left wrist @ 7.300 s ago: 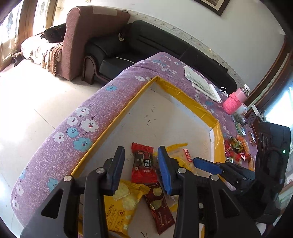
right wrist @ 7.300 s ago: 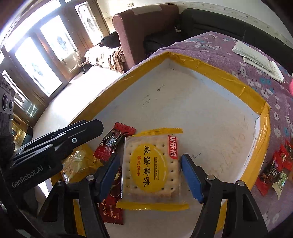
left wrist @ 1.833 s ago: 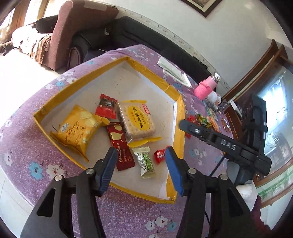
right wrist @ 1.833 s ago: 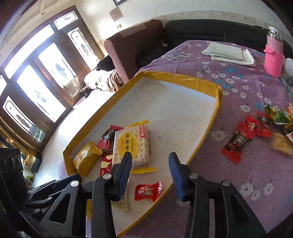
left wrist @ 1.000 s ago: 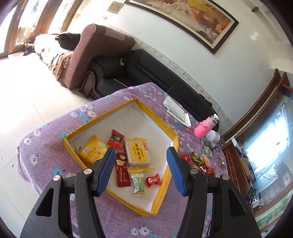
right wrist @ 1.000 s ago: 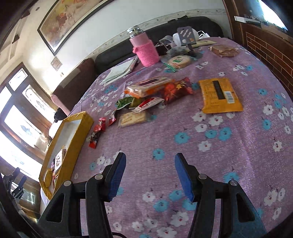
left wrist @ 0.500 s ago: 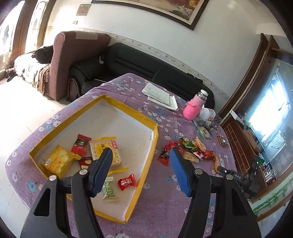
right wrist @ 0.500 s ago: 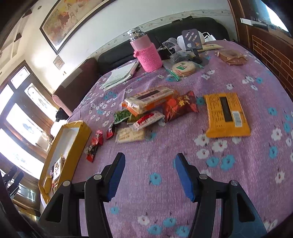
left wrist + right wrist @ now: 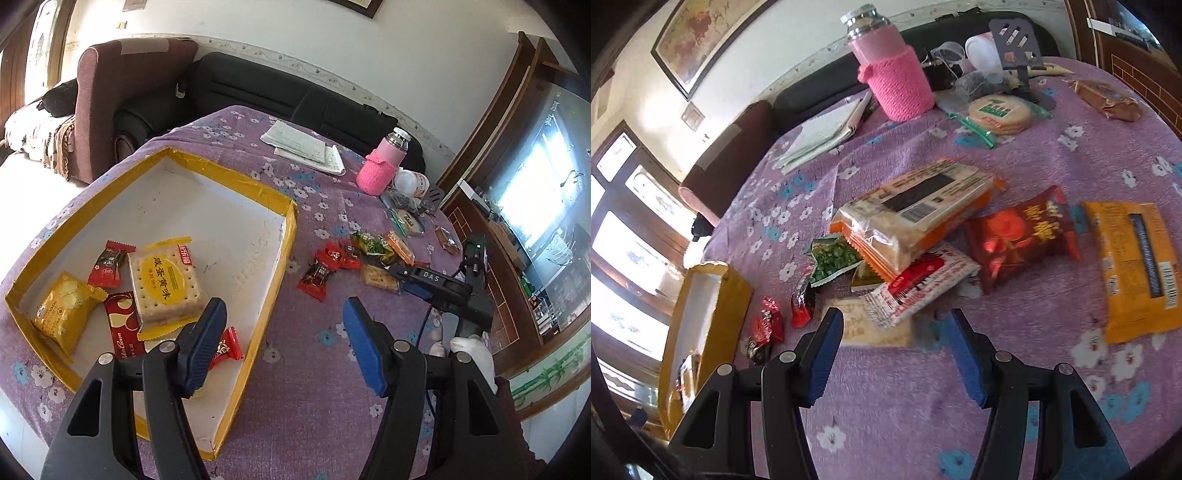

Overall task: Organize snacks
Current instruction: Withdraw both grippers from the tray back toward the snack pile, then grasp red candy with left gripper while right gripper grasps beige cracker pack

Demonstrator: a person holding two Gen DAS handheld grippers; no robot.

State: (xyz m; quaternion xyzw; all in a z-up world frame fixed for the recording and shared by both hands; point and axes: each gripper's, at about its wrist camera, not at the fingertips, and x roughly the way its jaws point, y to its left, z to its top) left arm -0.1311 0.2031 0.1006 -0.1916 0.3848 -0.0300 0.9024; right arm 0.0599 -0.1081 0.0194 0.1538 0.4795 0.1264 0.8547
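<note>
Left gripper [image 9: 284, 341] hangs high above the near right rim of the yellow-edged tray [image 9: 275, 275], jaws wide apart, holding nothing. Right gripper [image 9: 895, 352] sits low over the purple floral tablecloth [image 9: 894, 417], jaws spread and empty, either side of a pale cracker packet [image 9: 875, 326] at the near edge of the snack pile [image 9: 923, 236]. Bare cloth lies near the right gripper; tray holds a biscuit pack [image 9: 164, 282] on its left side.

Left black two-finger gripper with blue pads [image 9: 284, 343]: jaws spread wide, nothing between them. Right black two-finger gripper with blue pads [image 9: 895, 356]: jaws apart, likewise unloaded, angled downward.
</note>
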